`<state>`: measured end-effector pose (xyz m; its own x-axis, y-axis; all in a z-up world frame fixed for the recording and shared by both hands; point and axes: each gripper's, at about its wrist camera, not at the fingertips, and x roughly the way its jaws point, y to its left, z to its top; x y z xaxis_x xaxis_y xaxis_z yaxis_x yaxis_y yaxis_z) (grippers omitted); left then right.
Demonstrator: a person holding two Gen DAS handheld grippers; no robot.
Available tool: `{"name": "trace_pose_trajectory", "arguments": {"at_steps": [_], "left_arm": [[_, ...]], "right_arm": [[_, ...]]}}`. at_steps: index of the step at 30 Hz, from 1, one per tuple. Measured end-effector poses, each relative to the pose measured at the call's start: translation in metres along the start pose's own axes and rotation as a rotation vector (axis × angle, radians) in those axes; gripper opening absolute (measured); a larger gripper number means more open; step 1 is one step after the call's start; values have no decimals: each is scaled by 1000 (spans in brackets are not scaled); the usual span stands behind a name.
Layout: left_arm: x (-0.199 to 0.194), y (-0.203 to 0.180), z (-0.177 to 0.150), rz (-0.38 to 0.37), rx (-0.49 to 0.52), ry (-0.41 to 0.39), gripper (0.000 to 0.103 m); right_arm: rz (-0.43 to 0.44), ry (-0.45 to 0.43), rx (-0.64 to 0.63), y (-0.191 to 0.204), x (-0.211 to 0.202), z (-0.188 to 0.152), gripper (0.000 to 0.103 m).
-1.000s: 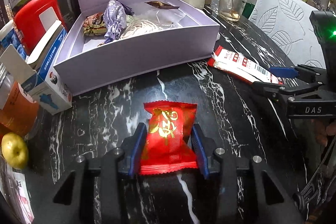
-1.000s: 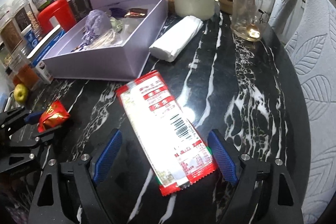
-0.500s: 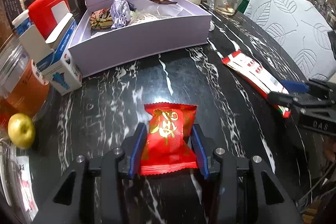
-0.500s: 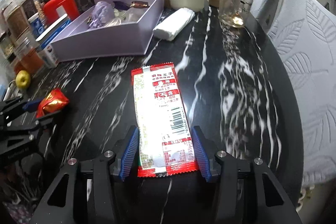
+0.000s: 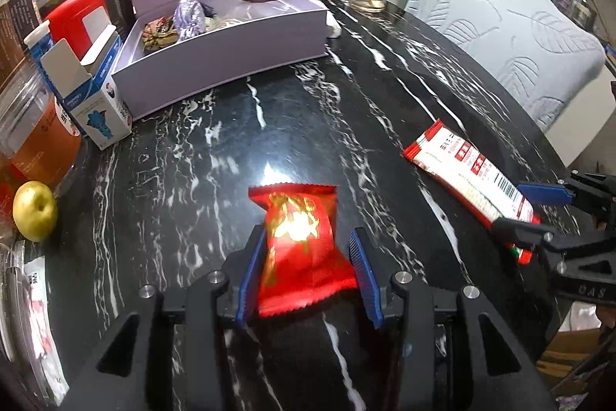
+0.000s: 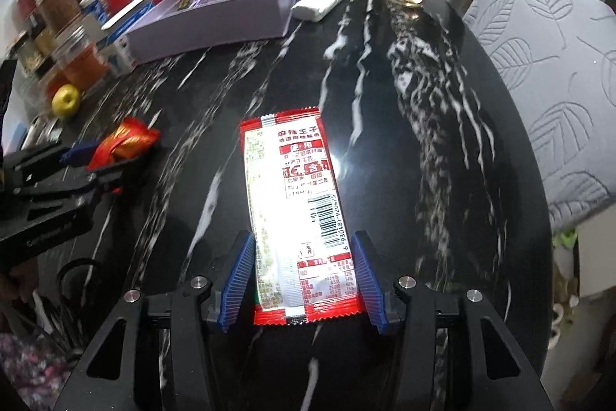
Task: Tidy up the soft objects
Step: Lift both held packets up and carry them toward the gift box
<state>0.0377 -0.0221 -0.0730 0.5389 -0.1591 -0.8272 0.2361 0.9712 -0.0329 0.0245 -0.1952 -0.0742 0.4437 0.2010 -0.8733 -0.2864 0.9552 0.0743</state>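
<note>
Two soft packets are held at once, one per gripper, presumably so that both can be carried to the open lilac box (image 5: 231, 52) in a single trip. The small red packet (image 5: 302, 249) is clamped between the blue pads of the left gripper (image 5: 306, 270), lifted clear of the black marble table (image 5: 300, 110). The jaws of the right gripper (image 6: 304, 282) have just been closing on the near end of the long red-and-white packet (image 6: 296, 203), whose far end is left free, well short of the box.
</note>
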Motion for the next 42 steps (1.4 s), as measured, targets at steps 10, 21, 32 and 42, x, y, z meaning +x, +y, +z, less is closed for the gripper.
{"name": "trace_pose_trajectory", "arguments": {"at_steps": [10, 21, 32, 42], "left_arm": [[-2, 4, -5, -40, -42, 15, 44], [0, 7, -5, -37, -34, -9, 41], [-8, 5, -4, -50, -40, -42, 33], [-25, 2, -3, -57, -31, -83, 33]], "right_arm": [[37, -2, -2, 14, 3, -7, 88], [-38, -68, -4, 11, 5, -1, 46], [23, -124, 35, 1, 1, -5, 44], [67, -163, 36, 8, -13, -9, 43]]}}
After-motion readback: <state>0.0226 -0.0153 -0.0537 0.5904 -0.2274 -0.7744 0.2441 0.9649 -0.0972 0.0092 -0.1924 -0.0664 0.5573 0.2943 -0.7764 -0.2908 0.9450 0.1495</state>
